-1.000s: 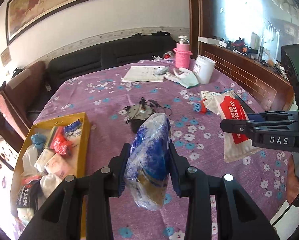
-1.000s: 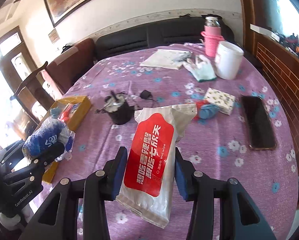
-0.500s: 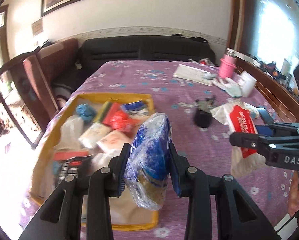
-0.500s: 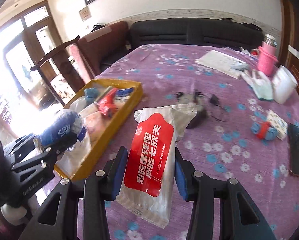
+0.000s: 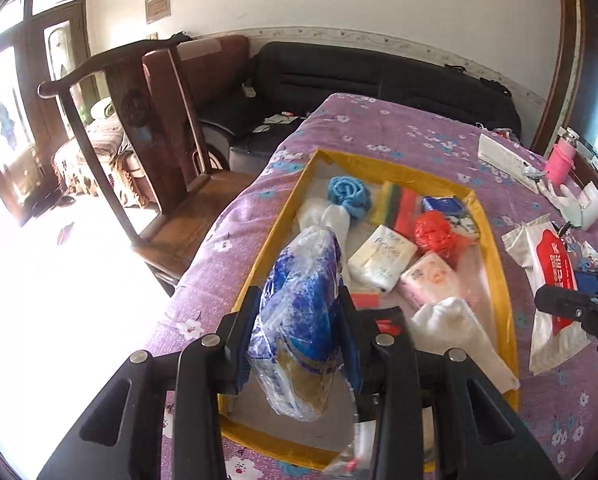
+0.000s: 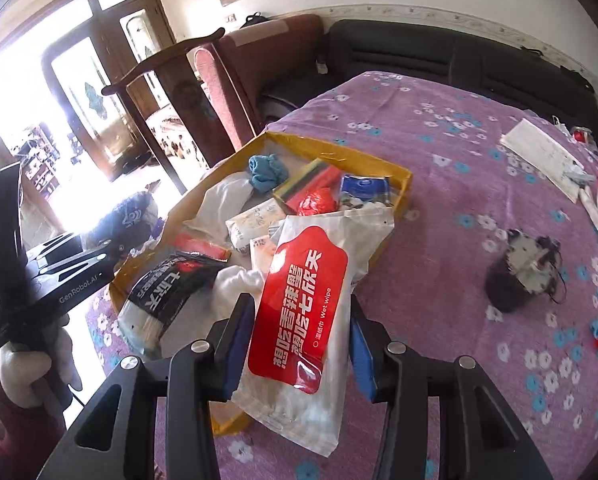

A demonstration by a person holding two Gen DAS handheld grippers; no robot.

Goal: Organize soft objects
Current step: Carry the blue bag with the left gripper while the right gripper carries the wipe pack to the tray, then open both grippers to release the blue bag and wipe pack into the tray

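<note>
Left claw (image 5: 299, 332) pinching blue bag (image 5: 299, 320) above near end of yellow tray (image 5: 499, 280); right claw (image 6: 295, 344) pinching wipes pack (image 6: 299, 300) over tray's right edge. Best lowered into bare gaps, clear of red ball (image 5: 433, 232) and white cloth (image 5: 451, 324), then released low, one at a time.

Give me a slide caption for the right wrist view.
Right tool grips a wet-wipe pack beside the yellow tray.
</note>
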